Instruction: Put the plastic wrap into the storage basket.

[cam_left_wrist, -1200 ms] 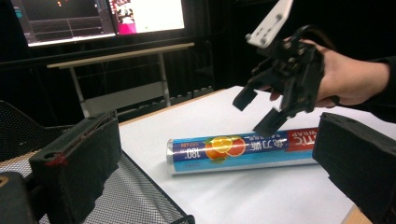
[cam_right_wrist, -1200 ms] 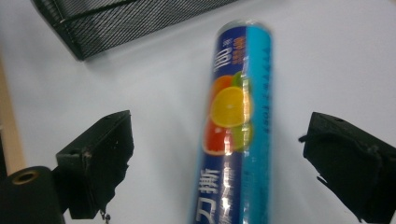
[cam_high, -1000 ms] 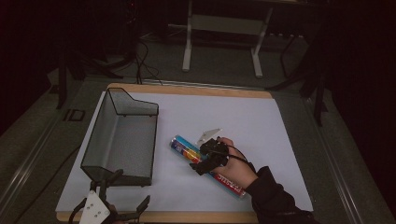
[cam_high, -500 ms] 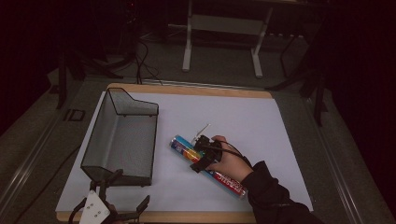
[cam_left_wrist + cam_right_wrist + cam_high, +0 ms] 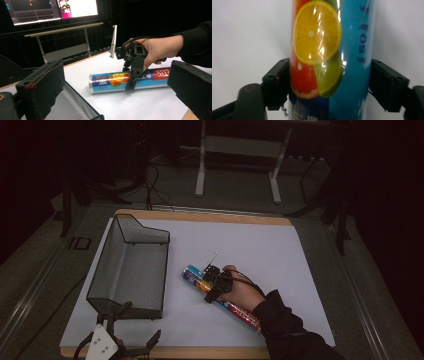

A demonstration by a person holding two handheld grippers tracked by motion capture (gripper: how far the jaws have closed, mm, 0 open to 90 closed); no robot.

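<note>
mesh bin (image 5: 131, 270): nothing inside | right gripper (image 5: 214, 285): fingers just closed onto wrap roll (image 5: 225, 299) | left gripper (image 5: 117, 345): fingers wide

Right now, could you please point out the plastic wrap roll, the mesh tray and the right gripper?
plastic wrap roll (image 5: 110, 81): left gripper view, on its orange-fruit label.
mesh tray (image 5: 142, 234): high view, on its far wall.
right gripper (image 5: 131, 83): left gripper view, between its jaw tips at the roll.

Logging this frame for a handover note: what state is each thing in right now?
Plastic wrap roll: lying flat on the white sheet, clamped near its middle.
Right gripper: jaws just closed, pressing both sides of the roll.
Left gripper: open, nothing between its jaws.
Mesh tray: upright, empty.
</note>
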